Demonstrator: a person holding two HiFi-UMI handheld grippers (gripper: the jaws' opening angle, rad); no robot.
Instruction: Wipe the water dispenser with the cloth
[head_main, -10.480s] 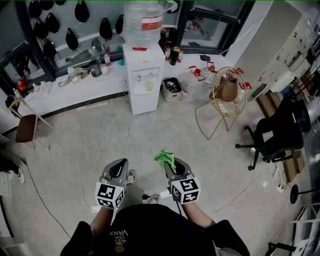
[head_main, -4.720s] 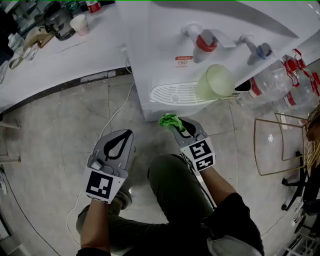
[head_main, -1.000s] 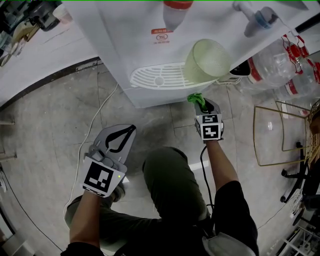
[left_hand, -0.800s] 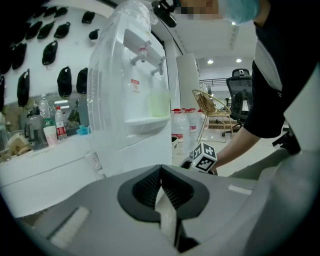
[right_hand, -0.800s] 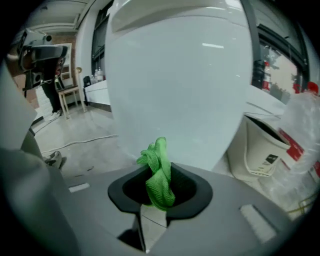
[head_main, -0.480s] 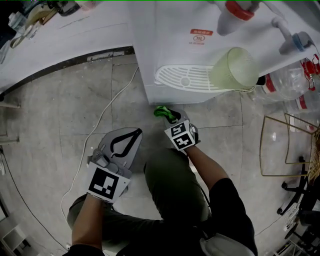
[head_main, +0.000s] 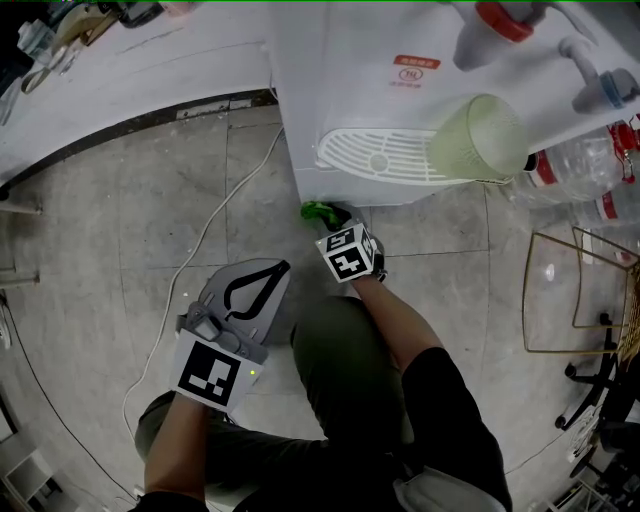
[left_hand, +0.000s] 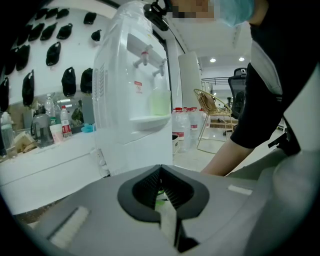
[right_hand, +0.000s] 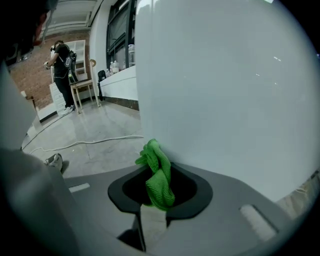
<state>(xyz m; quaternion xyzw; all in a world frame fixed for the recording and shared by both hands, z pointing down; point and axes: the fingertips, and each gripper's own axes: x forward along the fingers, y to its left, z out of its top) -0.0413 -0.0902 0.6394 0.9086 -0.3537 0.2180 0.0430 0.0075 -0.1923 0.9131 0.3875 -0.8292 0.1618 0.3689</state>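
Right gripper (head_main: 333, 222) clamped on the bunched green cloth (head_main: 316, 211), its tip against the water dispenser (head_main: 340, 90) low front corner, probably to wipe there. Left gripper (head_main: 248, 292) jaws together, empty, held back clear.

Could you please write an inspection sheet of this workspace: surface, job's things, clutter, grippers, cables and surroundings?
Surface: grey tiled floor; white counter at upper left.
Job's things: white water dispenser stands on the floor; green cloth at its lower front, seemingly touching.
Clutter: pale green cup on the drip tray; plastic bottles on the floor, right.
Grippers: right gripper shut on the green cloth; left gripper shut, empty, low over the floor.
Cables: white cable lies on the floor left of the dispenser.
Surroundings: gold wire chair at right.
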